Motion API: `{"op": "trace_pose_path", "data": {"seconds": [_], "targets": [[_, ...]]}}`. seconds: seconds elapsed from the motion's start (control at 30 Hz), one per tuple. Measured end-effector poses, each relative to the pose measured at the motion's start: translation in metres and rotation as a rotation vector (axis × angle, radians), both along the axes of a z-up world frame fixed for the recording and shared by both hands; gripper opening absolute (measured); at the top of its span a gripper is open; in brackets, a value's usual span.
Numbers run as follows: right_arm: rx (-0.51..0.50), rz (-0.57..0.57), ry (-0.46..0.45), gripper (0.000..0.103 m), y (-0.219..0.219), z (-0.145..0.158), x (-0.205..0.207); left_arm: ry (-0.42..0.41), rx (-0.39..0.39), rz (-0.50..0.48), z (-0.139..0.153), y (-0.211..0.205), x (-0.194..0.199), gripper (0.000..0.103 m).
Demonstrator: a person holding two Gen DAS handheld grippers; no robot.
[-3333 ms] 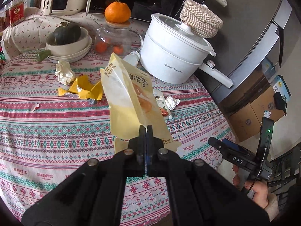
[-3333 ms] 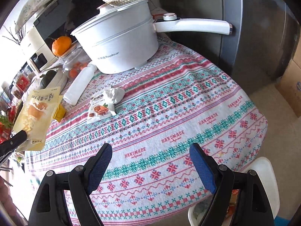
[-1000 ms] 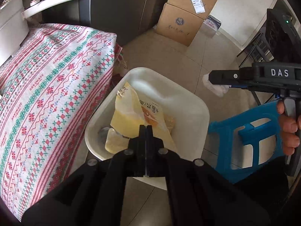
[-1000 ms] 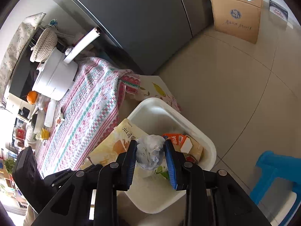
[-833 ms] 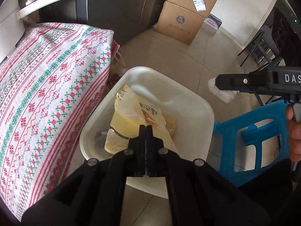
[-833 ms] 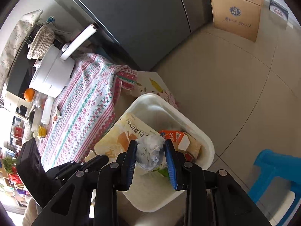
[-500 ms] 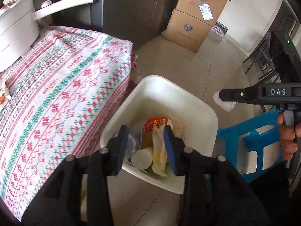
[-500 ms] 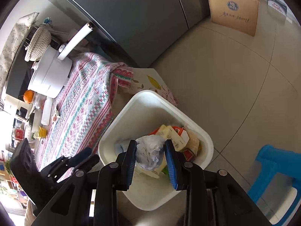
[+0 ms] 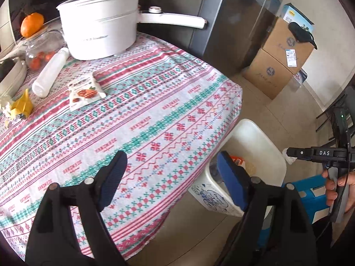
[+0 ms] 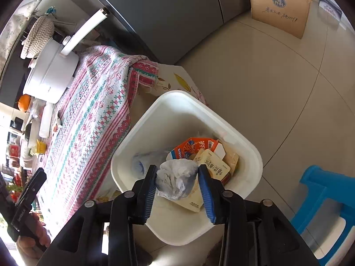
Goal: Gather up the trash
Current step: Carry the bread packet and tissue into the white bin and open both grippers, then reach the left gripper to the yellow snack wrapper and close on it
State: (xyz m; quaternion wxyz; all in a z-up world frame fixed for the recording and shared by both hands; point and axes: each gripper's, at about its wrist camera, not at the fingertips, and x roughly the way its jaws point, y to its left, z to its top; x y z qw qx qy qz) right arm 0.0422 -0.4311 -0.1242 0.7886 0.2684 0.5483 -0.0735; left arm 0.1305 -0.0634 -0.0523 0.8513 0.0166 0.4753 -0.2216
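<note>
Right wrist view: the right gripper [image 10: 178, 182] pinches a crumpled white tissue [image 10: 176, 178] above the white bin [image 10: 248, 146], where a yellow snack bag [image 10: 210, 166] lies. The left gripper [image 9: 170, 177] hangs spread wide over the surface [image 9: 144, 115], near its edge.

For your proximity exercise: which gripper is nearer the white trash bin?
Right. The right gripper hangs directly over the white trash bin, holding a crumpled tissue; the left gripper is open, above the table edge beside it.
</note>
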Motion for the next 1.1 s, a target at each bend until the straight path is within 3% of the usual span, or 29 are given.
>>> {"op": "trace_pose_path", "data": {"seconds": [0.2,0.57,0.7,0.83,1.1], "targets": [[-0.018,0.023,-0.034,0.066,0.022,0.014,0.010,0.034,-0.024,0.112,0.004,0.050,0.020,0.091],[-0.078,0.124,-0.091,0.070,0.086,0.031,0.043,0.052,-0.046,0.346,0.002,0.162,0.053,0.092],[-0.092,0.161,-0.101,0.071,0.113,0.031,0.061,-0.014,-0.086,0.373,0.006,0.201,0.060,0.092],[-0.102,0.200,-0.117,0.071,0.141,0.030,0.077,-0.063,-0.067,0.384,0.006,0.231,0.071,0.092],[-0.164,0.286,-0.125,0.077,0.191,0.027,0.107,-0.030,-0.114,0.452,-0.018,0.257,0.108,0.087]]}}
